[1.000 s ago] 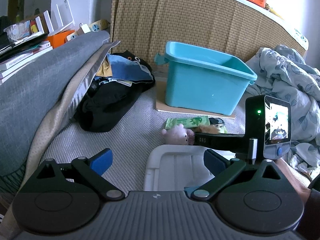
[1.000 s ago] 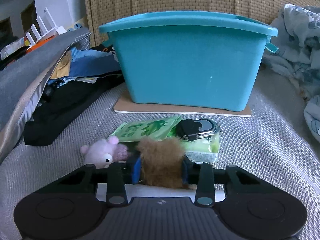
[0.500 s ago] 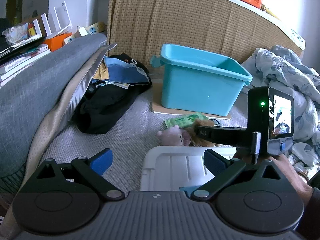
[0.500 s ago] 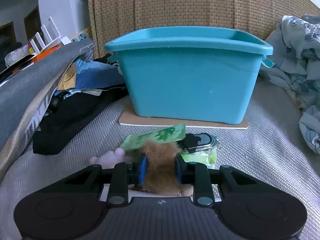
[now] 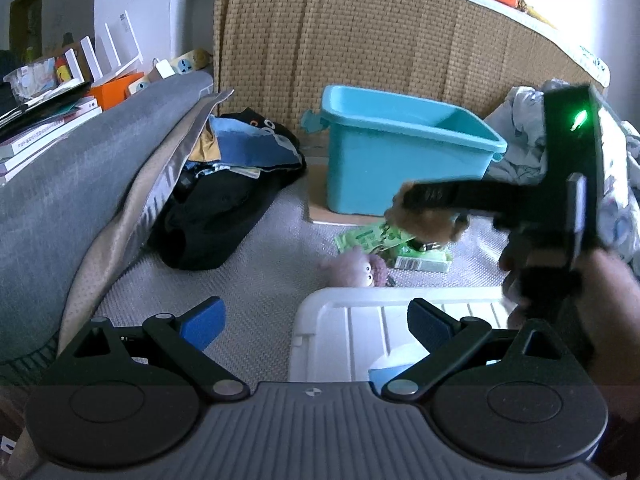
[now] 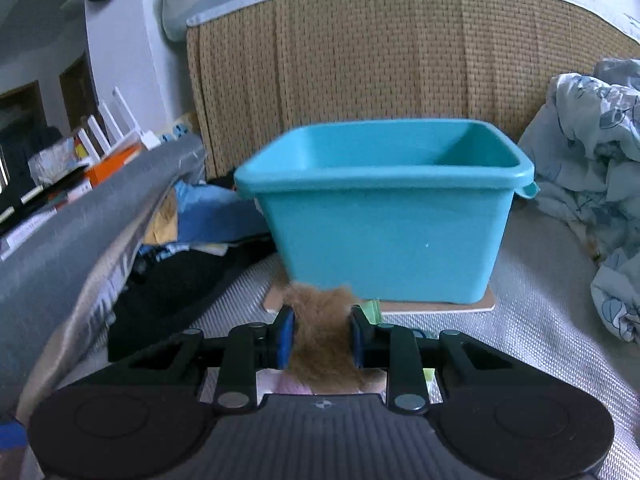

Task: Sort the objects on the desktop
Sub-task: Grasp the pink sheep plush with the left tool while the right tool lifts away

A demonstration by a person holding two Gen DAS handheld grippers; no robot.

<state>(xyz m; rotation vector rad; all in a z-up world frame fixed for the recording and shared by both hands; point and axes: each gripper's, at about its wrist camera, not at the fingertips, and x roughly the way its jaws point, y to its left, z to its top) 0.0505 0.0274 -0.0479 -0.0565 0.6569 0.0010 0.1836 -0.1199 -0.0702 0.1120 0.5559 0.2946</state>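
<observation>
My right gripper (image 6: 320, 330) is shut on a brown furry toy (image 6: 320, 344) and holds it in the air in front of the teal bin (image 6: 384, 216). In the left wrist view the right gripper (image 5: 404, 216) with the brown toy (image 5: 428, 226) hangs above a green packet (image 5: 368, 236), a pale green wipes pack (image 5: 424, 258) and a pink plush pig (image 5: 354, 266). The teal bin (image 5: 404, 156) stands behind them. My left gripper (image 5: 314, 320) is open and empty, over the edge of a white lid (image 5: 360, 328).
A grey cushion (image 5: 80, 184) and a heap of dark clothes (image 5: 224, 200) lie on the left. A crumpled patterned blanket (image 6: 592, 184) lies on the right. A woven headboard (image 5: 380, 52) rises behind the bin. Books and boxes (image 5: 48, 120) are stacked at far left.
My right gripper has lifted the brown toy off the mat and carried it up toward the teal bin. The left gripper has stayed open and pulled back slightly.
</observation>
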